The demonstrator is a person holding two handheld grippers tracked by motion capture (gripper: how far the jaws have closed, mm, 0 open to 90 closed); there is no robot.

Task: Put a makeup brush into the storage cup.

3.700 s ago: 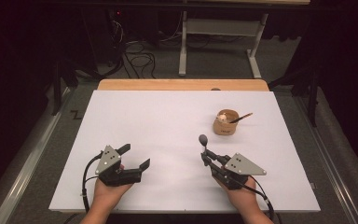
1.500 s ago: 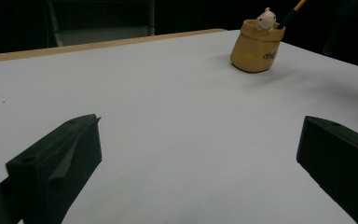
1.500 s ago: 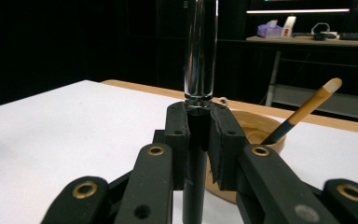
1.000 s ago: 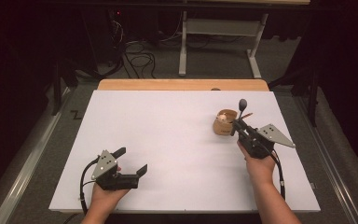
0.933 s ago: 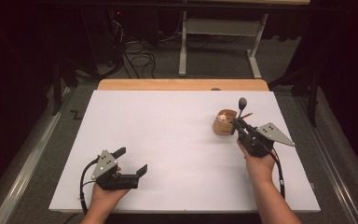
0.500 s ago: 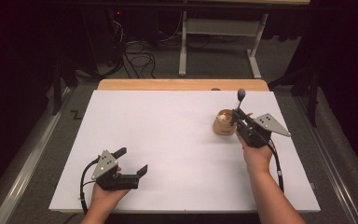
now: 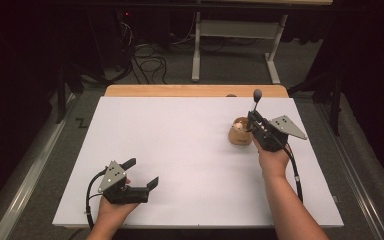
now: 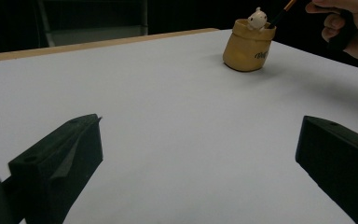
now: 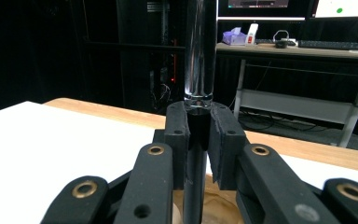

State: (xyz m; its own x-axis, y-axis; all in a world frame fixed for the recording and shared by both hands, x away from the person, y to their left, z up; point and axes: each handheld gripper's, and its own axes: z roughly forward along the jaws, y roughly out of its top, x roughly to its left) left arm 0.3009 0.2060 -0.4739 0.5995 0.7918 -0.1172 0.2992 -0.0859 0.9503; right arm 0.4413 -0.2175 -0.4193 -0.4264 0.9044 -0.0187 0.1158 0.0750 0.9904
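A small tan pot point(image 7: 240, 133) stands on the white table top point(image 7: 180, 145) at the right. In the left gripper view, this pot point(image 8: 248, 46) holds a little white bear figure point(image 8: 257, 18) and a leaning orange-handled stick point(image 8: 282, 10). My right gripper point(image 7: 252, 120) hangs beside and just above the pot, shut on a dark brush point(image 7: 257, 93) that stands upright, round head on top. In the right gripper view the pads point(image 9: 223, 135) clamp the brush's shaft point(image 9: 199, 56), with the pot point(image 9: 214, 205) right below. My left gripper point(image 7: 141, 172) rests near the front left, jaws wide open on nothing.
A wooden strip point(image 7: 195, 90) runs along the table's far edge. Beyond it are desk legs point(image 7: 196, 45) and cables point(image 7: 150, 60) on a dark floor. A metal rail point(image 7: 25, 180) lies left of the table.
My right gripper has carried the brush a little farther away and up, close over the pot, and the brush now stands more upright. The left gripper has stayed put.
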